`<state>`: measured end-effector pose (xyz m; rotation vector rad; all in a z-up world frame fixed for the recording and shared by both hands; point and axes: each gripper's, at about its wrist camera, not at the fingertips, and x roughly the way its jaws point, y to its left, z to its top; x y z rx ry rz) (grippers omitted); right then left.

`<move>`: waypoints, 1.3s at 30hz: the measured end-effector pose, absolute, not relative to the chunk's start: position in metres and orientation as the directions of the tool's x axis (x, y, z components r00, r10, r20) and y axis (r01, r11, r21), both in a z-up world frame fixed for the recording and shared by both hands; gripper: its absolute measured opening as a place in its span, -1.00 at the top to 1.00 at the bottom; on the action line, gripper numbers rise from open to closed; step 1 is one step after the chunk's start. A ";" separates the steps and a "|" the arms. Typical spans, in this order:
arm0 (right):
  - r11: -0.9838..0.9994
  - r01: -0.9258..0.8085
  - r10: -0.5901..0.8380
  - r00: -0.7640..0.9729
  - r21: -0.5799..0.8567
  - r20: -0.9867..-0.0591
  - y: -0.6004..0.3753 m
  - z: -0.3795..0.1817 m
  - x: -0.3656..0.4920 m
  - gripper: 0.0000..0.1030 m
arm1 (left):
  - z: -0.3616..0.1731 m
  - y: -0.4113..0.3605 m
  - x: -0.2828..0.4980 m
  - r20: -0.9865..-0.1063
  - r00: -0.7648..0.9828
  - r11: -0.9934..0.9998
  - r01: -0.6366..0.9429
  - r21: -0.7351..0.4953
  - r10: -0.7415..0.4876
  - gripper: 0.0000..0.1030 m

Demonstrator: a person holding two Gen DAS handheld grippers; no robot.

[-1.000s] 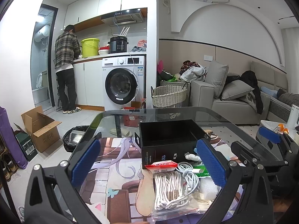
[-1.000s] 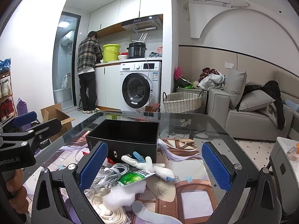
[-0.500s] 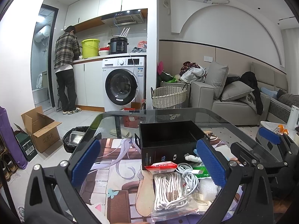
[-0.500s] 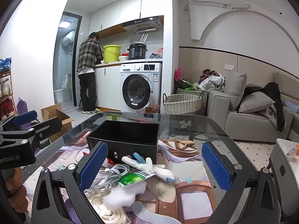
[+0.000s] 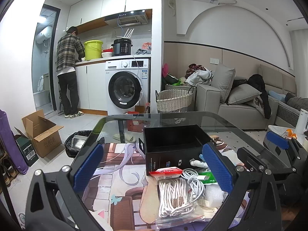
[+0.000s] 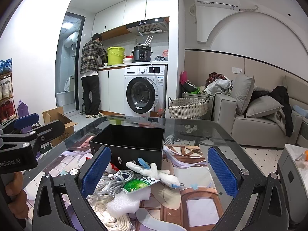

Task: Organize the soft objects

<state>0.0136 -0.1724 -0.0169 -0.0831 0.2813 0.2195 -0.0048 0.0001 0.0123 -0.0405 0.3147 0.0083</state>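
Presently both tools hang above the near edge of the glass table (image 5: 227, 119); the left gripper (image 5: 152, 170) stands wide apart with nothing between its pads, and the right gripper (image 6: 159, 170) is likewise spread and empty.

The soft items lie heaped on the table, just in front of the black box (image 6: 132, 138), which looks empty and is judged to be the destination.

Risks, as judged:
- the white cable (image 5: 194, 181) lies tangled over its neighbours, so a lift of one piece may drag others off the edge;
- the bagged rope (image 5: 174, 196) sits in a slick clear bag and may slip from a shallow pinch;
- the foam piece (image 6: 127, 200) will crush under a hard squeeze;
- the grippers sit near one another and could collide over the heap.

Count (as far as the overlap allows): one black box; one bagged rope; one white cable; one foam piece; one green packet (image 6: 140, 183); one white plush toy (image 6: 152, 171); one red-labelled packet (image 5: 166, 172); one loose flat cord (image 6: 115, 219); two grippers.
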 end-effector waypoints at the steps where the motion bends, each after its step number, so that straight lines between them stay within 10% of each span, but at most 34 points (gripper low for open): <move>1: 0.973 -0.225 0.202 0.937 -0.051 -0.283 -0.172 -0.017 0.013 -0.99 | 0.013 0.000 -0.005 -0.309 0.951 0.999 -0.014 -0.039 0.002 -1.00; 31: 0.970 -0.237 0.217 0.944 -0.054 -0.248 -0.173 -0.006 0.009 -0.99 | 0.018 0.011 0.009 -0.347 0.938 0.998 -0.002 -0.068 -0.021 -1.00; 39: 0.944 -0.331 0.313 0.879 0.011 -0.360 -0.178 0.021 0.036 -0.99 | 0.030 0.017 0.047 -0.515 0.857 0.998 0.000 -0.059 -0.030 -1.00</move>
